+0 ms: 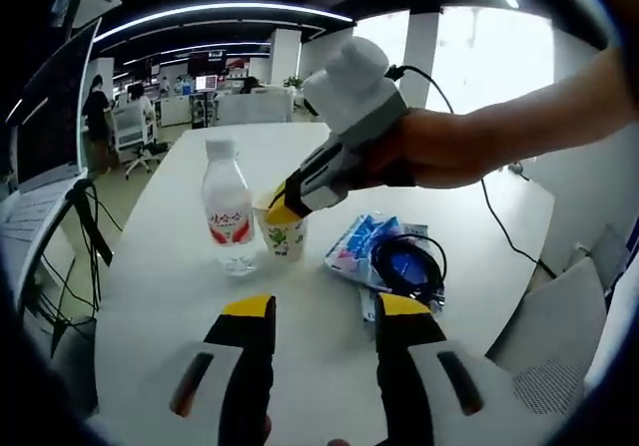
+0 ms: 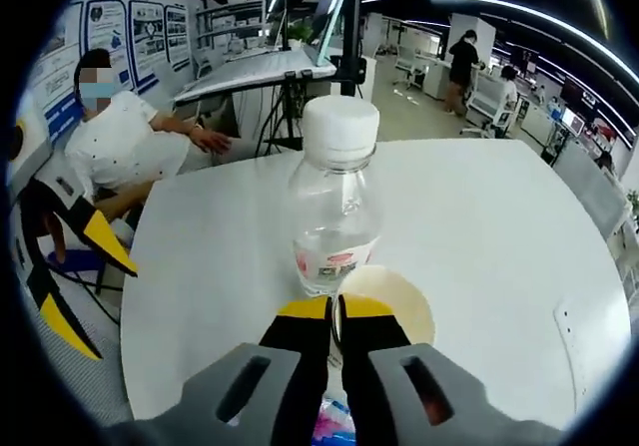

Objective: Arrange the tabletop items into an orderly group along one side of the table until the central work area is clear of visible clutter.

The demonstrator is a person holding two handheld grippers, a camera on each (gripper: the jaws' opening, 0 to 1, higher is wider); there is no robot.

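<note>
Table: we find a white round table (image 1: pixel 180 266) carrying a loose cluster near its middle.
Bottle: a clear water bottle (image 1: pixel 228 210) with a white cap stands upright at about ten o'clock from the left tool, just beside the cup.
Cup: a paper cup (image 1: pixel 284 234) stands upright at twelve o'clock; in the right gripper view its rim (image 2: pixel 399 301) sits directly under the right tool's tips.
Other items: a blue-and-white packet (image 1: pixel 357 246) and a coiled black cable (image 1: pixel 409 269) lie at one o'clock, touching each other.
Left tool (image 1: pixel 324 308): jaws apart, empty, hovering short of the cluster.
Right tool (image 2: pixel 335 309): jaws pinched together on the cup's near rim, as far as we can judge.
Step in hand: we judge the cup is being gripped for moving aside.
Advice: lift straight, keep the cup level, clear the bottle, and set it down near one edge.
</note>
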